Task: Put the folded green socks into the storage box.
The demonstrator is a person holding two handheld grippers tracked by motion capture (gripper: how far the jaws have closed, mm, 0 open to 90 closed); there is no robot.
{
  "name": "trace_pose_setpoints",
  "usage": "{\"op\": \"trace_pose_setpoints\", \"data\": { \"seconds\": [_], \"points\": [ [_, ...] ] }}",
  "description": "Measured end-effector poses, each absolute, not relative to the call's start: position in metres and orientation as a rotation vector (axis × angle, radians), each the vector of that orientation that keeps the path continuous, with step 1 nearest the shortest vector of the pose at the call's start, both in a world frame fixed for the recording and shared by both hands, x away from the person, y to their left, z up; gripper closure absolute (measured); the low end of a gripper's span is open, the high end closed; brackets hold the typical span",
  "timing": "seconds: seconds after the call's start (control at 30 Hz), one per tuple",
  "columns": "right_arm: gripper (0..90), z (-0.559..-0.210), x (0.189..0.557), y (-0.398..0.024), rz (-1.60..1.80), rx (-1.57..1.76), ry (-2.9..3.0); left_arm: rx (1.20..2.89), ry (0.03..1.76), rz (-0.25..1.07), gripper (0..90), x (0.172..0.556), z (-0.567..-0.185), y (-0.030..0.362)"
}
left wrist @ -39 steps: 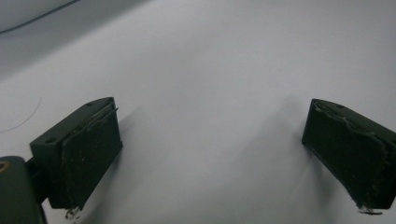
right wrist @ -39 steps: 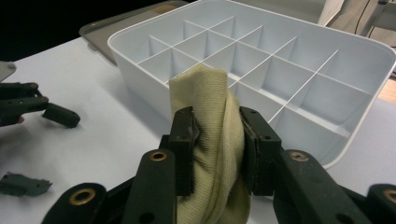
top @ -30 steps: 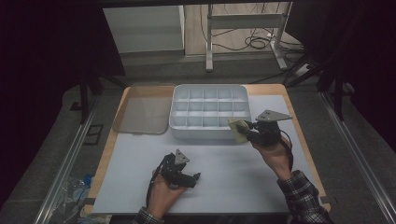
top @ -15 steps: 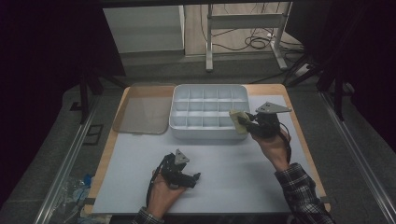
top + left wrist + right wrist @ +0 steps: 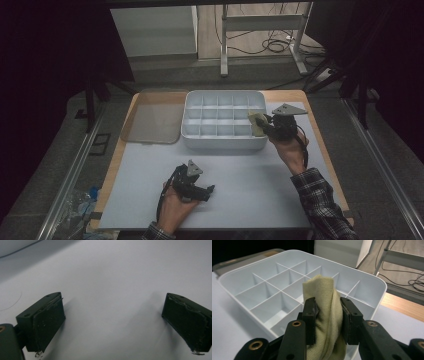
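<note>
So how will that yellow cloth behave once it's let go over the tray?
Probably floppy: the yellow cloth bunches and folds between the right claw pads. Its knit looks soft and light, so it should slump into a compartment of the divided tray, perhaps snagging on a divider.

Left gripper [image 5: 204, 191] rests low and near with jaws wide apart; right gripper [image 5: 261, 124], farther right, is clamped closed.

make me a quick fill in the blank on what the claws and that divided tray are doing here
1. The right claw is shut on a yellowish ____.
2. That claw hangs over the white divided tray, whose compartments are all ____.
3. The left claw has its jaws ____, with nothing between them.
4. The tray's flat lid lies on the tray's ____ side in the high view.

Missing words: cloth; empty; open; left
</note>
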State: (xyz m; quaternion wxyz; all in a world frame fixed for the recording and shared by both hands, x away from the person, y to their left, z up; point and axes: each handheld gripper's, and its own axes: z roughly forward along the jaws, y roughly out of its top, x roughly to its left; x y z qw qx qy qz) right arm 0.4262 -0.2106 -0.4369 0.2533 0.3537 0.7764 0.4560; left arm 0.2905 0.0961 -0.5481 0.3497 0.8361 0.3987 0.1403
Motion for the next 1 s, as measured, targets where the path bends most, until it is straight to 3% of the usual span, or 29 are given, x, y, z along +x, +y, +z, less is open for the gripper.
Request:
{"op": "trace_pose_setpoints", "data": {
  "seconds": [1.0],
  "points": [
    [65.0, -0.475, 0.451, -0.200, 1.124, 0.964, 2.058, 2.167, 1.033, 0.363, 4.1, 0.290, -0.548, 0.096]
  ]
}}
